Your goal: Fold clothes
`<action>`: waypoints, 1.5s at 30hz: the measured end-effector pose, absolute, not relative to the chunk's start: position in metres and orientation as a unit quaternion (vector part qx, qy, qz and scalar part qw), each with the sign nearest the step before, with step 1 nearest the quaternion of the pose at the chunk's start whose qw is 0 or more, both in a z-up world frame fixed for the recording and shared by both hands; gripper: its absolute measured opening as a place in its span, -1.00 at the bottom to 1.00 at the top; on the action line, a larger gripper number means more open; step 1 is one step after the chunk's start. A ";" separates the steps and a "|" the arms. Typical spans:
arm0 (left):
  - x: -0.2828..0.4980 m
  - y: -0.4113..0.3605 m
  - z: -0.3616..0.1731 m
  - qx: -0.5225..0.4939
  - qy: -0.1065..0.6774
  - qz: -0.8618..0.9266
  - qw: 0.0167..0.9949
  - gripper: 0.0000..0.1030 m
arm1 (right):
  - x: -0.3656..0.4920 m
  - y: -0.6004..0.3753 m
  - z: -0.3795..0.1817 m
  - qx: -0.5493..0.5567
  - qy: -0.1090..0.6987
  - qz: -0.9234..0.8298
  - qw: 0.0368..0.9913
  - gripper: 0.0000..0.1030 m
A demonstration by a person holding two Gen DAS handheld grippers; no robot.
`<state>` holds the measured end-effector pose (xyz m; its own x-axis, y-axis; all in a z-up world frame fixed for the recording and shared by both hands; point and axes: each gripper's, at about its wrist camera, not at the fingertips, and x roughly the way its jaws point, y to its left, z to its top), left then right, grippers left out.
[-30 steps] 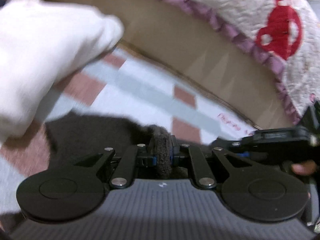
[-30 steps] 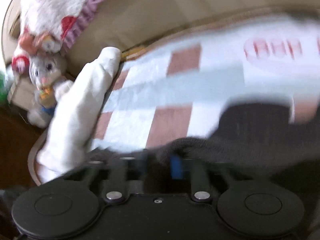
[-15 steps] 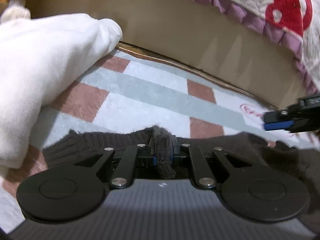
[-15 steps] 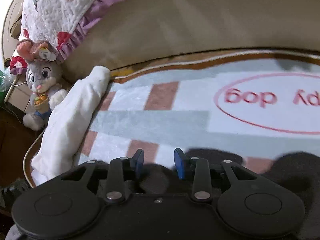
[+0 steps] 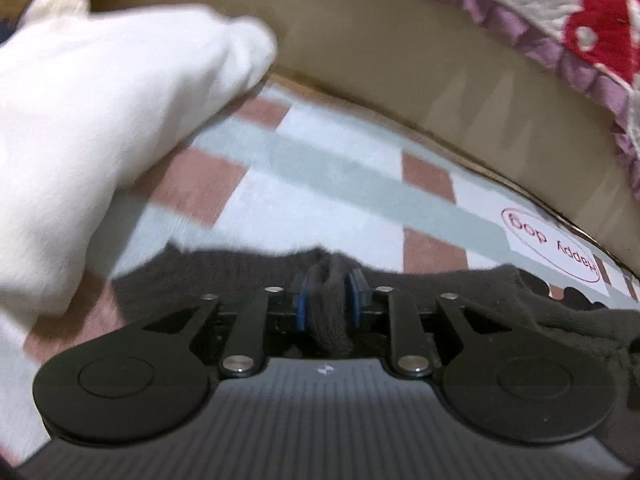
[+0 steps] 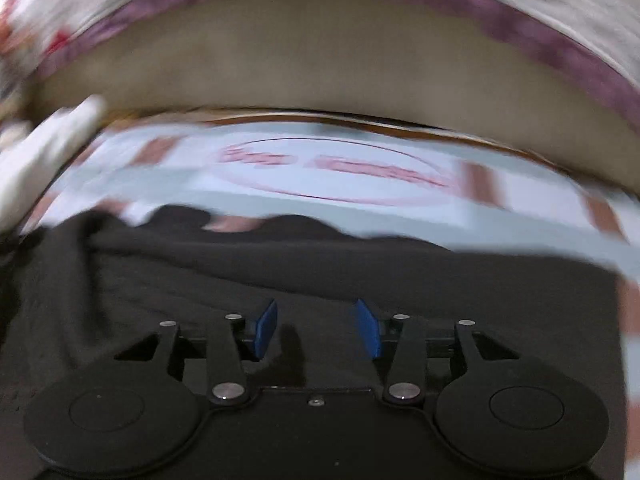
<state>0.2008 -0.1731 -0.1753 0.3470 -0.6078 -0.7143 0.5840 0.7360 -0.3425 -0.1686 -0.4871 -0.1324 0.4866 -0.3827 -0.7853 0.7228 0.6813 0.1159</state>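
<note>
A dark knitted garment [image 5: 240, 276] lies on a checked mat [image 5: 320, 168]. My left gripper [image 5: 328, 304] is shut on a bunched fold of it, low over the mat. In the right wrist view the same dark garment [image 6: 360, 280] spreads across the lower half of the frame. My right gripper [image 6: 316, 326] is open and empty just above the cloth, blue pads [image 6: 266, 326] apart. This view is blurred by motion.
A white folded cloth [image 5: 100, 128] lies on the mat at the left, also in the right wrist view [image 6: 44, 152]. A tan bed side [image 5: 400, 64] with a quilt with purple trim [image 5: 580, 40] stands behind. The mat bears a red oval print [image 6: 332, 168].
My right gripper let go of the garment, opened wider and swung right over the cloth. My left gripper kept its hold and shifted slightly left toward the white cloth.
</note>
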 end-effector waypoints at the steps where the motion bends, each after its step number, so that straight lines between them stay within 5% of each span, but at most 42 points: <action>1: 0.198 -0.171 -0.167 -0.017 0.445 -0.358 0.821 -0.38 | -0.189 -0.492 -0.133 0.234 0.373 -0.349 0.827 -0.04; 3: 0.187 -0.166 -0.146 -0.016 0.422 -0.355 0.834 -0.06 | -0.222 -0.499 -0.136 0.259 0.360 -0.365 0.818 -0.04; 10: 0.143 -0.188 -0.122 -0.003 0.358 -0.439 0.824 0.02 | -0.279 -0.491 -0.145 0.324 0.334 -0.312 0.828 -0.01; 22: 0.122 -0.291 -0.160 0.120 0.439 -0.424 0.783 0.13 | -0.269 -0.509 -0.152 0.350 0.329 -0.251 0.840 0.00; 26: 0.113 -0.292 -0.170 0.120 0.412 -0.446 0.786 0.62 | -0.244 -0.534 -0.156 0.369 0.337 -0.226 0.836 0.00; 28: 0.106 -0.291 -0.173 0.133 0.386 -0.453 0.792 0.49 | -0.232 -0.535 -0.162 0.363 0.350 -0.229 0.833 0.00; 30: 0.097 -0.293 -0.173 0.187 0.342 -0.445 0.806 -0.55 | -0.229 -0.531 -0.163 0.346 0.356 -0.232 0.836 0.00; 32: 0.096 -0.289 -0.168 0.204 0.316 -0.452 0.809 -0.80 | -0.231 -0.525 -0.162 0.327 0.359 -0.234 0.842 0.00; 41: 0.154 -0.260 -0.170 0.029 0.374 -0.453 0.809 -0.81 | -0.238 -0.496 -0.157 0.239 0.369 -0.241 0.865 0.01; 45: 0.157 -0.260 -0.169 0.026 0.377 -0.453 0.807 -0.56 | -0.241 -0.483 -0.155 0.200 0.373 -0.243 0.873 0.01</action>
